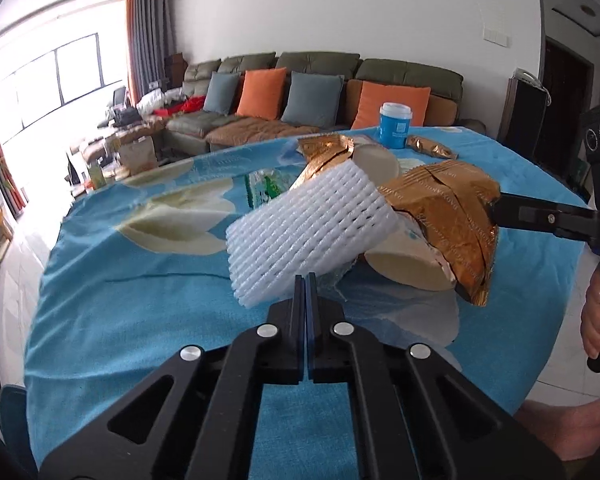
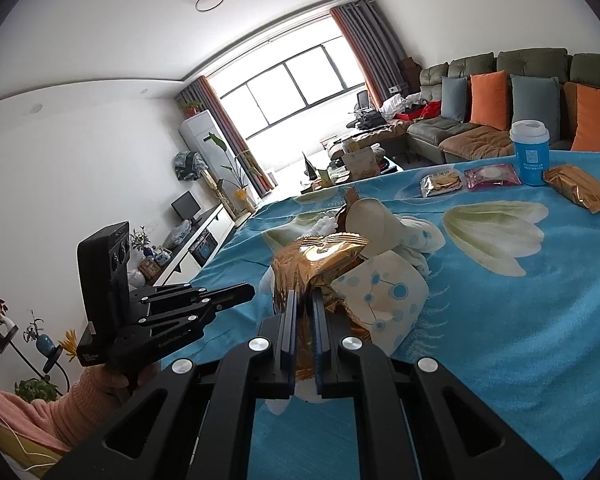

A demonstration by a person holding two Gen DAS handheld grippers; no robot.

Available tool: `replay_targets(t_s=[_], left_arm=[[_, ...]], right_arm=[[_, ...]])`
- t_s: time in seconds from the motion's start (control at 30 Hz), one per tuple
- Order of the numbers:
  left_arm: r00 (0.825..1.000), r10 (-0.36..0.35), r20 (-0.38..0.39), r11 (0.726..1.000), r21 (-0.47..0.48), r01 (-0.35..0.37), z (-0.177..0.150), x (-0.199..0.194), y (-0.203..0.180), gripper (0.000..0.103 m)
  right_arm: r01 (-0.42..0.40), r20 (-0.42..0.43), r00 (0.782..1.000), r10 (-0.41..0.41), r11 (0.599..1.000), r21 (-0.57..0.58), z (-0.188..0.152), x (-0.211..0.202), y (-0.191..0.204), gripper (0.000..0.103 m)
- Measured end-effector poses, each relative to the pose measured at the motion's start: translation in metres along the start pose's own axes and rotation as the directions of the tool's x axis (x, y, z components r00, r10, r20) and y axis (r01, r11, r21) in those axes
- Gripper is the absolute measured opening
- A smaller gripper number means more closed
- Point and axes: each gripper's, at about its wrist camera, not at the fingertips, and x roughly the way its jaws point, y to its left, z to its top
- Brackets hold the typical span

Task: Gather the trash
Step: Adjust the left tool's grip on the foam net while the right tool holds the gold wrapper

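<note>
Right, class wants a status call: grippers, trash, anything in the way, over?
Left gripper shut on white foam net. Right gripper shut on gold wrapper. Both lifted over paper cups. More wrappers beside blue cup, untouched.

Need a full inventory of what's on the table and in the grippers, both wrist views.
foam fruit net: 1, white, held off the table by the left gripper
foil wrapper: 1, gold, held by the right gripper
paper cups: 2, white with blue print, on their sides at table centre
lidded cup: 1, blue, upright at far edge
foil packet: 1, gold, beside the lidded cup
snack packets: 2, clear and pink, far edge
tablecloth: 1, blue floral
left gripper: shut
right gripper: shut
</note>
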Motion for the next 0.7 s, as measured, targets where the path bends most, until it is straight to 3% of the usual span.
replay_targets(t_s=[0.03, 0.1, 0.27, 0.43, 0.5, 0.57, 0.7], left_arm=[[1.000, 0.011, 0.009, 1.000, 0.015, -0.011, 0.001, -0.002, -0.003, 0.008], [1.000, 0.010, 0.029, 0.999, 0.042, -0.011, 0.004, -0.005, -0.010, 0.040], [1.000, -0.016, 0.021, 0.993, 0.116, 0.014, 0.013, 0.006, -0.026, 0.041], [1.000, -0.016, -0.020, 0.992, 0.124, 0.019, 0.022, 0.023, -0.030, 0.040], [0.999, -0.033, -0.034, 0.992, 0.117, 0.037, 0.026, 0.026, -0.029, 0.020], [0.998, -0.042, -0.039, 0.993, 0.104, 0.046, 0.027, 0.025, -0.027, 0.010], [0.999, -0.041, -0.016, 0.997, 0.070, 0.042, 0.026, 0.017, -0.021, 0.004]], right_arm=[[0.001, 0.005, 1.000, -0.001, 1.000, 0.000, 0.001, -0.001, 0.000, 0.006], [0.004, 0.014, 1.000, -0.004, 1.000, 0.005, 0.003, -0.003, -0.001, 0.006], [0.008, 0.029, 1.000, -0.009, 1.000, 0.030, 0.004, -0.008, -0.008, 0.006], [0.010, 0.032, 0.999, -0.012, 0.999, 0.047, 0.004, -0.009, -0.015, 0.006], [0.008, 0.031, 0.999, -0.009, 0.999, 0.051, 0.004, -0.009, -0.016, 0.006], [0.004, 0.031, 1.000, -0.006, 0.999, 0.052, 0.004, -0.008, -0.016, 0.006], [-0.005, 0.032, 0.999, 0.003, 0.999, 0.050, 0.005, -0.007, -0.017, 0.006]])
